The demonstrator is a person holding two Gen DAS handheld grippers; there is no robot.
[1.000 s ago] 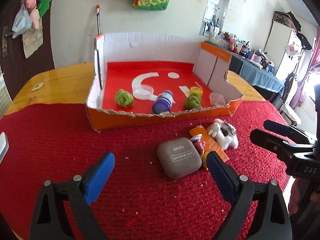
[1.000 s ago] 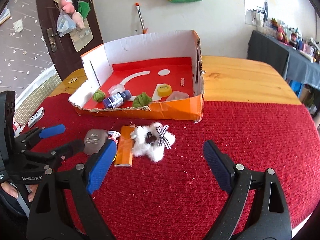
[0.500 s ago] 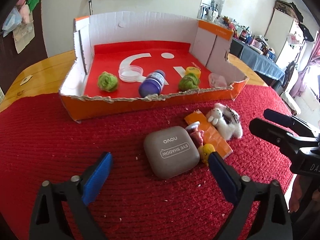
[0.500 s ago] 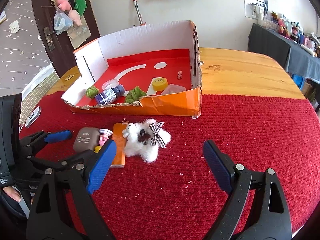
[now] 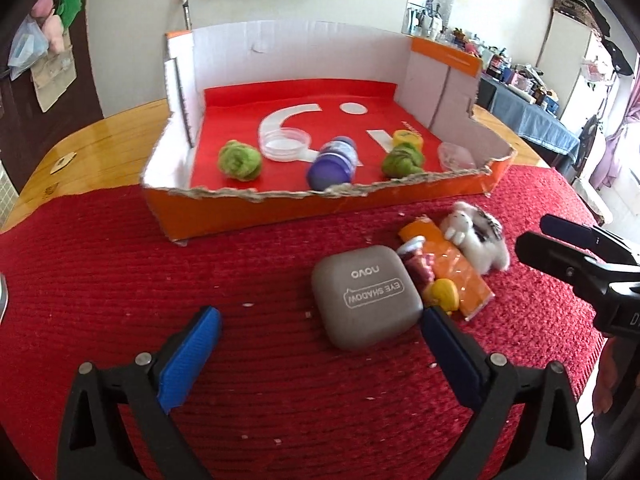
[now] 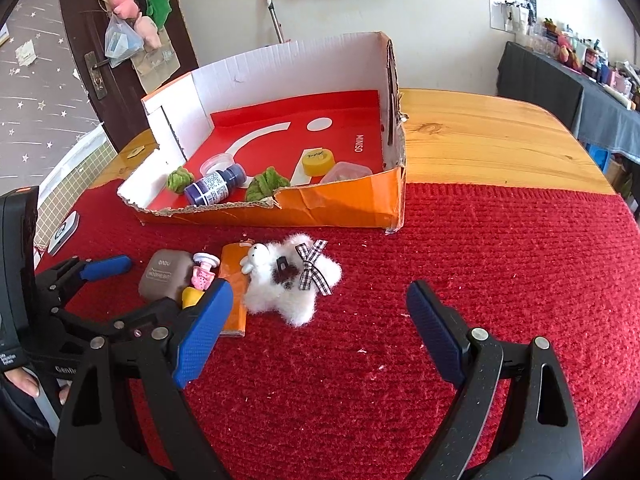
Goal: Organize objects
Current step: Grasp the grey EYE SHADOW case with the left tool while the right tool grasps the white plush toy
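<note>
your left gripper (image 5: 318, 334) has its jaws wide apart, having just been opening, and nothing is clamped; the grey eye shadow case (image 5: 367, 295) lies on the red cloth (image 5: 120, 280) just ahead, near the right-side pad but not pressed by it. your right gripper (image 6: 318, 314) also holds its jaws apart over bare cloth, empty, with the white fluffy toy (image 6: 294, 280) just ahead of them. beside the case sit a small pink item (image 6: 203, 270), a yellow piece (image 5: 442, 296) and an orange packet (image 5: 460, 268), the toy lying partly on the packet. beyond them on the table (image 6: 500, 136) stands the open cardboard box (image 6: 340, 208), holding two green balls (image 5: 239, 159), a purple bottle (image 5: 332, 163), a yellow cap (image 6: 317, 161) and clear lids (image 5: 285, 145).
</note>
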